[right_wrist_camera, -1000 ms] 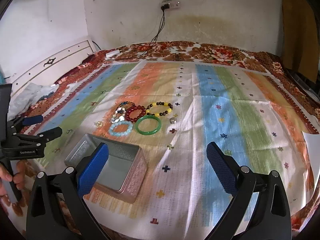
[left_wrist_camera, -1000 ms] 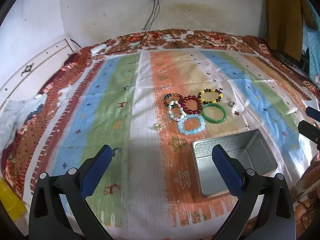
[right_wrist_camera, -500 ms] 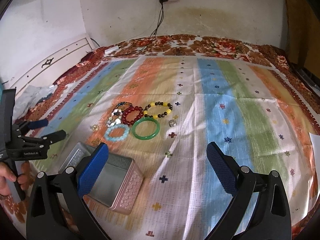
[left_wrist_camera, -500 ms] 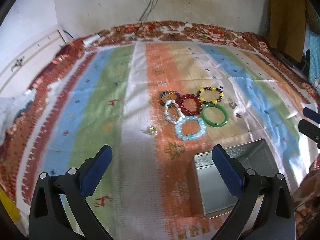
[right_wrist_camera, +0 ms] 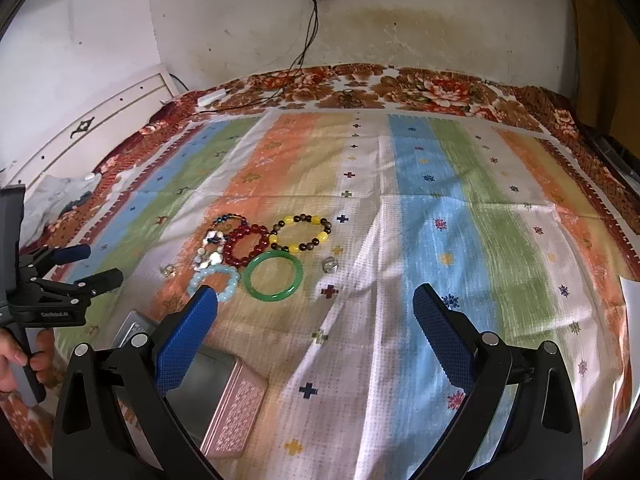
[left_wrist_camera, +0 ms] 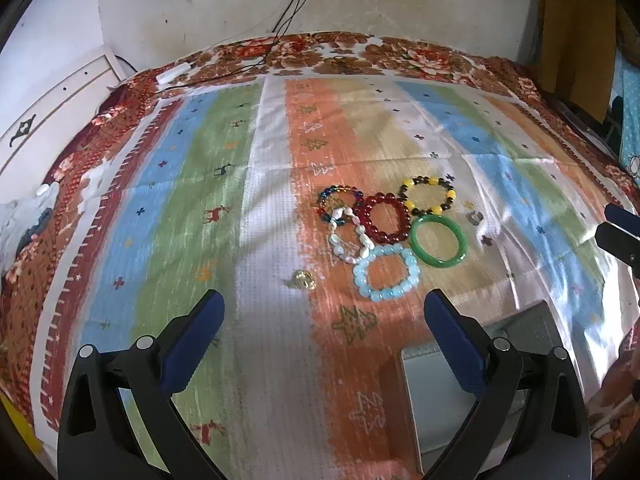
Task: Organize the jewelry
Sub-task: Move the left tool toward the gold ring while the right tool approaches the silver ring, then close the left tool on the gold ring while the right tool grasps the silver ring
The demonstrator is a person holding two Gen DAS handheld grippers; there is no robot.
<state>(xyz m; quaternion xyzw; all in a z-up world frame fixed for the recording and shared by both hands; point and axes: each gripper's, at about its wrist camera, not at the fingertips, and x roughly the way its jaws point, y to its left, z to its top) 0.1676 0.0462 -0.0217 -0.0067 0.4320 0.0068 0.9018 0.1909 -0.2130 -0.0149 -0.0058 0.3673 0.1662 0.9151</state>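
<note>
Blue pads: both hand-held grippers carry blue pads on black fingers.
Left hand-held gripper [left_wrist_camera: 323, 332]: jaws spread wide, holding nothing, hovering over the near part of the bed; a hand [right_wrist_camera: 16, 360] grips its handle, seen at the left edge of the right wrist view.
Right hand-held gripper [right_wrist_camera: 315, 326]: jaws also spread wide and empty, above the striped cloth [right_wrist_camera: 440, 240] near the tin.
Tin [left_wrist_camera: 432, 392]: open metal box with a patterned pink side, on the cloth near the grippers, to the right of the left one; its inside looks bare where it shows.
Pale blue bracelet [left_wrist_camera: 386, 272]: nearest piece of the cluster, just beyond the tin.
Green bangle [left_wrist_camera: 439, 241]: right of the pale blue one, just beside it.
Dark red bracelet [left_wrist_camera: 386, 217]: middle of the cluster, touching its neighbours.
White bracelet [left_wrist_camera: 349, 236]: left of the red one, overlapping the pale blue one's edge.
Multicoloured bracelet [left_wrist_camera: 340, 198]: far left of the cluster.
Yellow and brown bracelet [left_wrist_camera: 431, 195]: far right of the cluster.
Silver ring [left_wrist_camera: 475, 218]: alone, right of the bangle.
Gold ring [left_wrist_camera: 304, 279]: alone, left of the pale blue bracelet.
Bed: floral blanket [left_wrist_camera: 360, 56] under the cloth; wall behind with cables [right_wrist_camera: 308, 32].
</note>
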